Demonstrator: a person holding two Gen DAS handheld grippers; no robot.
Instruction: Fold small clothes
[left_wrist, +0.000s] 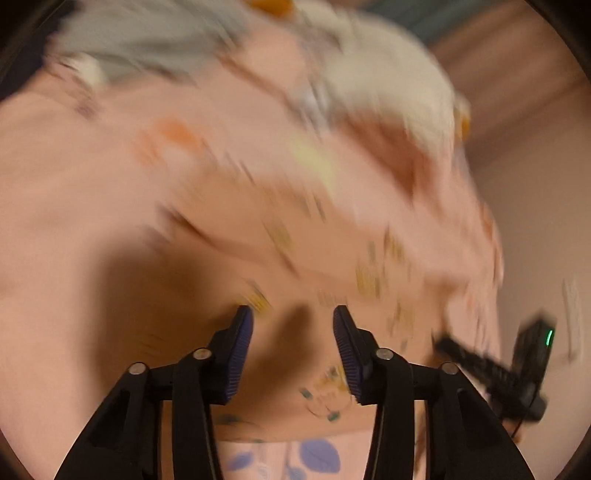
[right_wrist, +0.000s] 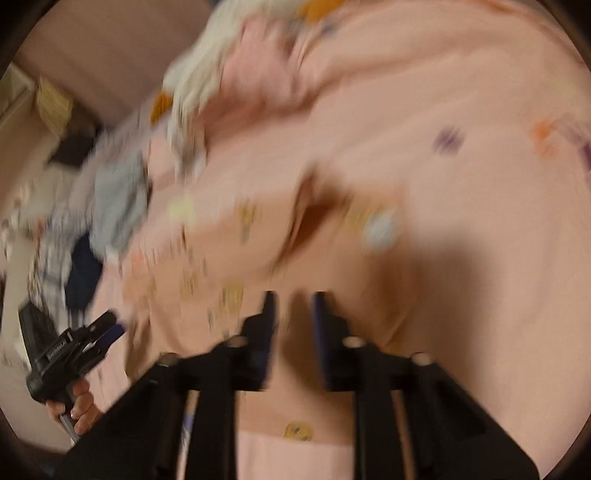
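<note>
**Pink garment down, both tongs empty — pile not yet touched**

Pink cotton, printed with small yellow and orange motifs, fills most of both wrist views; I read it as the small pink printed garment (left_wrist: 258, 206) lying over a pink bed sheet (right_wrist: 498, 92), but heavy blur makes the edge between the two hard to trace; a straight hem shows at the bottom centre of each frame, with a leaf-print cloth just below it in the left view.

Left gripper (left_wrist: 293, 350): jaws spread, blue ribbed pads apart, nothing between them; only cloth beneath, contact not clear.
Right gripper (right_wrist: 293, 332): jaws parted by a narrow gap, nothing visibly pinched; fabric shows through the gap, pads look clear of it, though blur limits certainty.
Person's hand (right_wrist: 79, 402) on the left gripper's handle shows at lower left of the right view.

Progress, my judgement:
- one garment appears laid out and let go; whether its fold is finished I cannot tell, no crisp fold edge resolves;
- heap of unfolded clothes remains: crumpled grey knit piece (left_wrist: 147, 44) at upper left, crumpled white fabric piece (left_wrist: 388, 77) at upper right of the left view; orange scraps beside them;
- more mixed clothes at left of the right view, checked and dark blue among them;
- so early to mid task; most of the pile is left.
</note>
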